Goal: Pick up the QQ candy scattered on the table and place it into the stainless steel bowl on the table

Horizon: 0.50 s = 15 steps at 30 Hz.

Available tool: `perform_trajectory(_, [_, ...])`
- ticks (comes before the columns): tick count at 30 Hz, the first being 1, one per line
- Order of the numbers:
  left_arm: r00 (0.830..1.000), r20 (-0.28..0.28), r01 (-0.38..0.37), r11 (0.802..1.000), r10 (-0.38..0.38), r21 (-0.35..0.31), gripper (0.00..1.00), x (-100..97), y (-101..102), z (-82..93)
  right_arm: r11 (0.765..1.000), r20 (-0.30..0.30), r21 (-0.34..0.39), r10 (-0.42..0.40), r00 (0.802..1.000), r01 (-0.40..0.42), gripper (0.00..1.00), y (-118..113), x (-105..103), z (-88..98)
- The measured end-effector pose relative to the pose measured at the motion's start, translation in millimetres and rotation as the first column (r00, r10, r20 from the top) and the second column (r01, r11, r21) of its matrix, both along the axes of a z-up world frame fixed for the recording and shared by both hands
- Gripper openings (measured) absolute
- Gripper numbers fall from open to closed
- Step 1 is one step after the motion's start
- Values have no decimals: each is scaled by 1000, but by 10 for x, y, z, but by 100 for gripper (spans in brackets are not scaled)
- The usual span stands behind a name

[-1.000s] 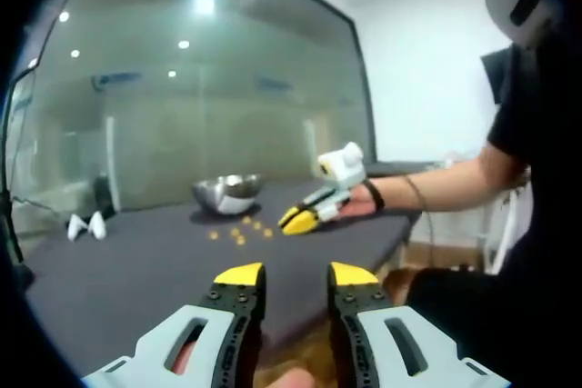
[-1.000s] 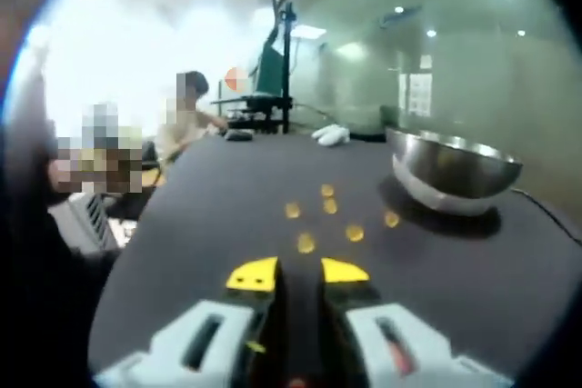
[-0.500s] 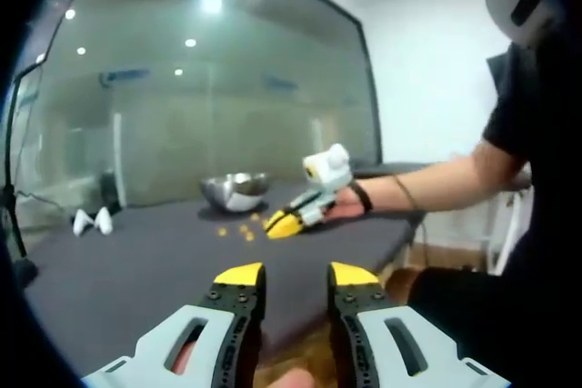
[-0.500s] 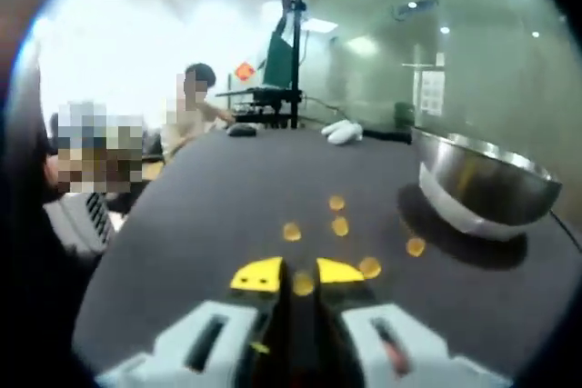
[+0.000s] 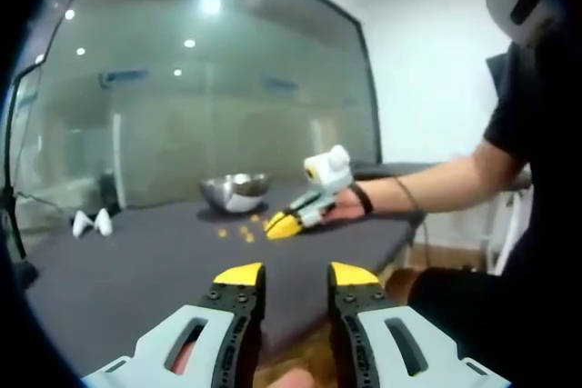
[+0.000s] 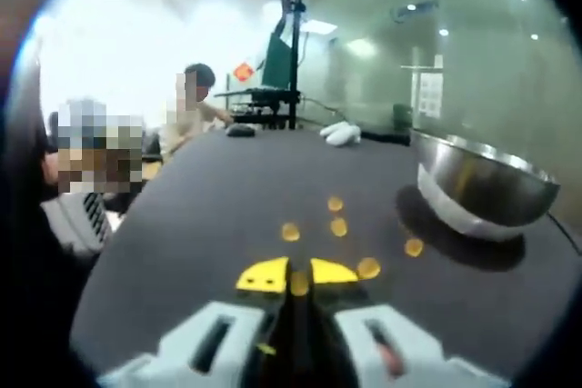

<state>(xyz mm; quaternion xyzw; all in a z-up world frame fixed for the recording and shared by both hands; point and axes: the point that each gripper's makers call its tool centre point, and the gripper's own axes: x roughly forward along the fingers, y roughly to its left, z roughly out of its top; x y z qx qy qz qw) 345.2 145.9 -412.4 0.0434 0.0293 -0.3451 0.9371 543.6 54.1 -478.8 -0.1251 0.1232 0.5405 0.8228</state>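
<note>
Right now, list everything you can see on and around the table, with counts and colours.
QQ candies: six, yellow-orange; five loose on the table by the bowl, one between the right gripper's fingers.
Stainless steel bowl: one, silver, beyond the candies.
Table: one, dark grey.
White object: one, table's far end.
Glass wall: behind the table.
Seated person: one, background.
Right gripper: yellow tips, closed on a candy.
Left gripper: yellow tips, open, off the table's near edge.

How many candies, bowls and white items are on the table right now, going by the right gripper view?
Orange QQ candies: 5, four loose counted with one between the right gripper tips, so 6
Stainless steel bowl: 1
White item at the far edge: 1
Total: 8
</note>
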Motion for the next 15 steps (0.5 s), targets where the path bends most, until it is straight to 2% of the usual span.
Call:
perform_trajectory(4, [1000,2,-1,1000,1,5,29,-6,12,5,1000,13,-3,-25,1000,25,8,-31,16,36])
perform_trajectory(5, [1000,4,-3,1000,3,7,29,-2,26,5,997,33,38,-68,997,66,8,-53,58,119])
perform_trajectory(7, [1000,4,-24,1000,24,-13,29,36,83,16,985,29,114,-133,991,129,8,-104,92,242])
perform_trajectory(9, [999,2,-33,999,33,-12,29,58,100,10,963,97,153,-237,967,220,8,-260,172,406])
perform_trajectory(11, [1000,3,-26,1000,26,-9,29,61,85,14,938,125,171,-323,938,300,8,-419,248,523])
perform_trajectory(14, [1000,4,-12,1000,12,4,29,74,37,13,873,118,263,-452,884,411,8,-693,414,790])
perform_trajectory(15, [1000,5,-11,1000,11,7,29,82,26,12,837,117,296,-509,853,459,8,-813,488,895])
